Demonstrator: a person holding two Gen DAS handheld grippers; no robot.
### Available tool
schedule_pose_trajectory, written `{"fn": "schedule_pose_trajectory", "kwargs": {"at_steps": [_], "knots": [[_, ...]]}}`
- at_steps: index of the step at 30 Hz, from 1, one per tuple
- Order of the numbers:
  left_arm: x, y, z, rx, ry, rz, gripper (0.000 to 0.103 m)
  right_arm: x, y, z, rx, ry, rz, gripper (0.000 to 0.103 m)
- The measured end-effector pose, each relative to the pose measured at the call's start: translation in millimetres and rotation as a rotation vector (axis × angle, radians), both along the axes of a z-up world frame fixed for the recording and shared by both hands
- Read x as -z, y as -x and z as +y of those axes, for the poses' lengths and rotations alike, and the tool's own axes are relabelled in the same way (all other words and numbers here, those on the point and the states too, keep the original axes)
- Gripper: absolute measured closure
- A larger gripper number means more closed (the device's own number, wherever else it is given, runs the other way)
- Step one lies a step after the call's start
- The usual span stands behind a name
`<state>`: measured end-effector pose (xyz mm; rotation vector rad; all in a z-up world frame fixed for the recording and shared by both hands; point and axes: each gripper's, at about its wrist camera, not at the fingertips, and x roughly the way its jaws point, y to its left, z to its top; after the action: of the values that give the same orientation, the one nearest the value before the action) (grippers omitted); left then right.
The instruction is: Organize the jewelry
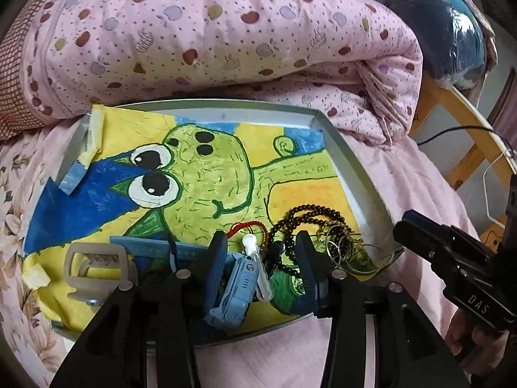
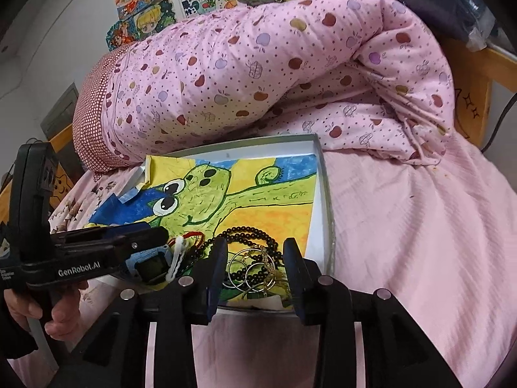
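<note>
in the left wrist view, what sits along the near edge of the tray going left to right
grey buckle → blue toy van → white clip → black bead necklace → metal hoop rings

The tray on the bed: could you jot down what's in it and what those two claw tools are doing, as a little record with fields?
setting: grey tray on a pink bed sheet, folded quilt behind
tray lining: frog drawing
jewelry pile: dark bead necklace, thin hoop rings, red cord bracelet, tangled together in the tray's near right corner
other items: blue toy car, white clip, grey buckle
left gripper: open, over the car and clip
right gripper: open, over the hoops
</note>
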<state>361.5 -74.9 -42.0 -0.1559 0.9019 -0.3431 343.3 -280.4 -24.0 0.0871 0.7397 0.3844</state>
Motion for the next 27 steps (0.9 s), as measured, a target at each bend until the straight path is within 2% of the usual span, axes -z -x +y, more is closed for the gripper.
{"fn": "schedule_pose_trajectory", "kwargs": {"at_steps": [1,2,3,5,7,8,10,12,14,22,27], "knots": [[-3,3,2,-0.009,0.008,-0.006,0.061,-5,5,-1,0.009,0.003,-0.013,0.058],[-7,6,4,-0.020,0.015,-0.016,0.051,-11,13,-3,0.020,0.003,-0.039,0.047],[-13,12,8,-0.039,0.023,-0.035,0.043,-17,20,-4,0.026,-0.002,-0.060,0.043],[-25,25,15,-0.068,0.042,-0.080,0.036,-25,30,-4,0.033,-0.008,-0.084,0.038],[-39,40,22,-0.085,0.051,-0.119,0.035,-35,42,-4,0.038,-0.018,-0.105,0.034],[-44,46,24,-0.089,0.046,-0.130,0.034,-41,51,-3,0.038,-0.027,-0.119,0.027],[-57,64,30,-0.102,0.028,-0.164,0.023,-51,66,-1,0.035,-0.042,-0.152,0.020],[-68,83,36,-0.126,0.029,-0.211,0.006,-61,80,3,0.026,-0.046,-0.178,0.016],[-80,105,45,-0.151,0.042,-0.259,0.005,-71,97,8,0.019,-0.047,-0.207,0.009],[-107,179,61,-0.191,-0.001,-0.367,0.005,-92,159,25,-0.001,-0.058,-0.277,0.002],[-111,225,72,-0.205,-0.029,-0.419,0.002,-94,197,32,-0.009,-0.063,-0.285,0.000]]}}
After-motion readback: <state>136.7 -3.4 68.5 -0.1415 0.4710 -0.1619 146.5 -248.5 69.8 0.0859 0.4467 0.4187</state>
